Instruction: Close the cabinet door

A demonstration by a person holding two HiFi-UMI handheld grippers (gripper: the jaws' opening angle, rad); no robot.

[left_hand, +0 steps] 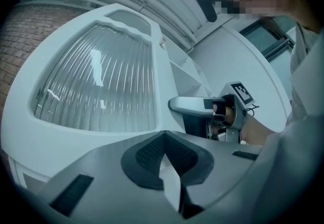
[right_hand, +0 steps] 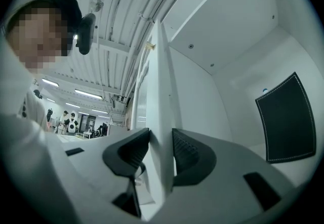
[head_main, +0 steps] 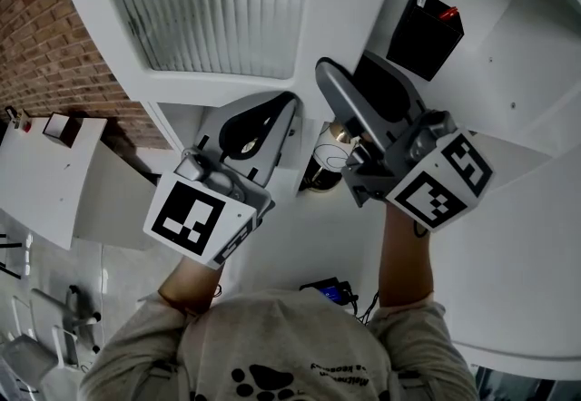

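The white cabinet door (head_main: 336, 18) has a ribbed glass pane (head_main: 209, 0) and stands ajar. My right gripper (head_main: 347, 65) straddles its free edge. In the right gripper view that door edge (right_hand: 159, 116) runs up between the two dark pads of the right gripper (right_hand: 161, 139), which lie close along both faces without clearly pressing, so it reads as open. My left gripper (head_main: 289, 104) sits just below the door's lower frame with its tips together. In the left gripper view the left gripper (left_hand: 164, 137) is shut before the glass pane (left_hand: 96, 86), and a finger of the right gripper (left_hand: 187, 105) shows beyond.
Inside the cabinet a black pen holder (head_main: 425, 34) stands against the white wall, seen also as a black holder (right_hand: 286, 119). A cup (head_main: 331, 150) sits below, between the grippers. A brick wall (head_main: 45, 36) and a white shelf (head_main: 45, 181) lie left.
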